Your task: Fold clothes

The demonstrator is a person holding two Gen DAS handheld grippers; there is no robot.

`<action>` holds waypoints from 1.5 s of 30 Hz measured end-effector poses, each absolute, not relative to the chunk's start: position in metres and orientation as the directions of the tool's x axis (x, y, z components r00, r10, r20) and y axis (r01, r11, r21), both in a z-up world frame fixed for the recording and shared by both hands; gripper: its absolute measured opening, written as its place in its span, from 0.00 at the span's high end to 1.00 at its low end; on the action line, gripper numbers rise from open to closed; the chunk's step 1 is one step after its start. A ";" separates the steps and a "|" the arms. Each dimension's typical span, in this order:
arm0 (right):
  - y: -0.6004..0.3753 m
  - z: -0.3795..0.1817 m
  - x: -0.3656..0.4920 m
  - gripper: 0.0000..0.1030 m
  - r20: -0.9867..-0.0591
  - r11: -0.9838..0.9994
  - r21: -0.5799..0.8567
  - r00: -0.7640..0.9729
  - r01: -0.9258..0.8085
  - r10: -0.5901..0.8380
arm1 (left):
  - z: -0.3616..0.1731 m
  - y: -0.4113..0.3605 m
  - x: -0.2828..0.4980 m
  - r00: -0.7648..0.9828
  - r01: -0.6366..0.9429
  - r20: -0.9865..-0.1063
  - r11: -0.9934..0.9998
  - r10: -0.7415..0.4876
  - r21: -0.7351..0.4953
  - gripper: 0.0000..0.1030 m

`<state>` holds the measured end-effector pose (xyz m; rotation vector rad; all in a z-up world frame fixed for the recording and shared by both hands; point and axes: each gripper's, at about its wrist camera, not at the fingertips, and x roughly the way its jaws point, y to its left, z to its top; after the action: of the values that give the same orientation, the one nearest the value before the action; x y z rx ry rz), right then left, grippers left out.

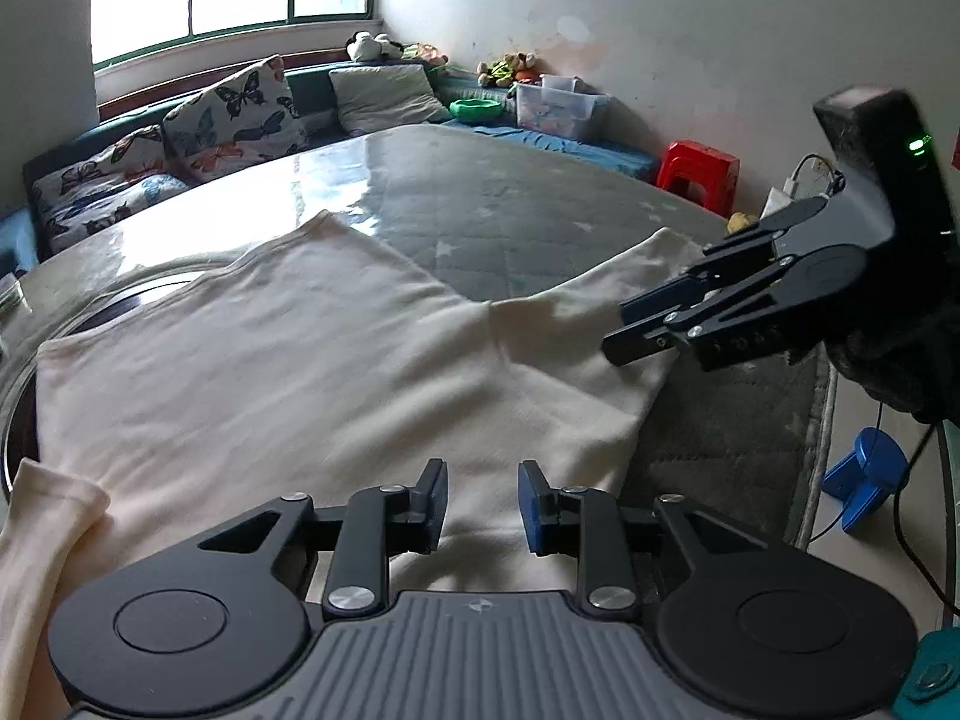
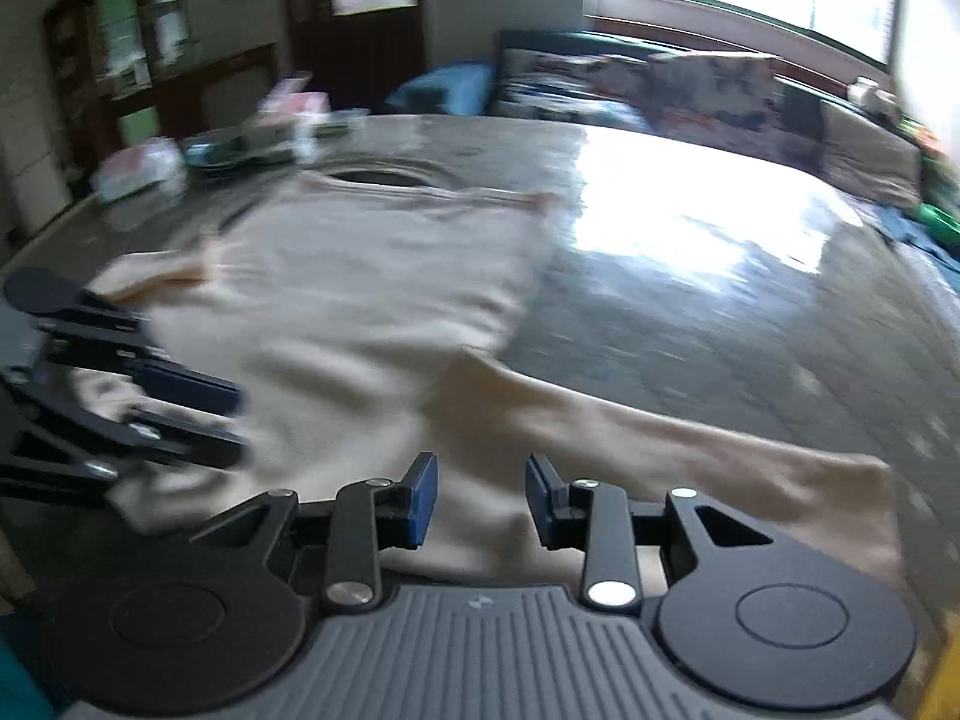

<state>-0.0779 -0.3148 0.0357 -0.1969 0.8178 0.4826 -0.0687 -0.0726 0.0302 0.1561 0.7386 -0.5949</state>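
You're in a lived-in home: butterfly-print cushions [image 1: 228,114] line a window bench [image 1: 312,90], stuffed toys [image 1: 375,47] sit far off, a red plastic stool [image 1: 699,171] stands right.

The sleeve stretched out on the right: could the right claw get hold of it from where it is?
Probably yes. The right claw stands open over the cream shirt, and nothing lies between it and the sleeve.
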 end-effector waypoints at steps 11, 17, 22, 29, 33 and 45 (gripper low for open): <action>-0.392 0.027 -0.056 0.69 -0.739 0.975 -0.050 0.665 -0.214 0.108 | 0.023 -0.091 -0.072 0.551 0.610 -0.689 0.790 -0.472 -0.053 0.71; -0.419 0.025 -0.043 0.63 -0.721 0.995 -0.074 0.693 -0.065 -0.008 | 0.025 -0.093 -0.071 0.557 0.608 -0.683 0.793 -0.473 -0.053 0.70; -0.431 0.018 -0.036 0.59 -0.727 0.999 -0.046 0.686 -0.008 -0.028 | 0.024 -0.094 -0.071 0.559 0.609 -0.683 0.792 -0.470 -0.046 0.69; -0.432 0.024 -0.037 0.91 -0.726 0.999 -0.037 0.688 -0.019 -0.013 | 0.021 -0.098 -0.073 0.553 0.619 -0.689 0.785 -0.469 -0.037 0.69; -0.429 0.027 -0.032 0.93 -0.711 0.996 -0.089 0.701 -0.014 -0.053 | 0.020 -0.098 -0.074 0.555 0.618 -0.688 0.785 -0.467 -0.035 0.69; -0.432 0.038 -0.048 0.74 -0.683 0.998 -0.064 0.728 0.011 -0.052 | 0.024 -0.096 -0.073 0.571 0.603 -0.680 0.797 -0.459 -0.032 0.65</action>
<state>-0.0481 -0.4319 0.0381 -0.0567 0.7544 -0.0345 -0.0734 -0.0957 0.0241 0.2127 0.7324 -0.6287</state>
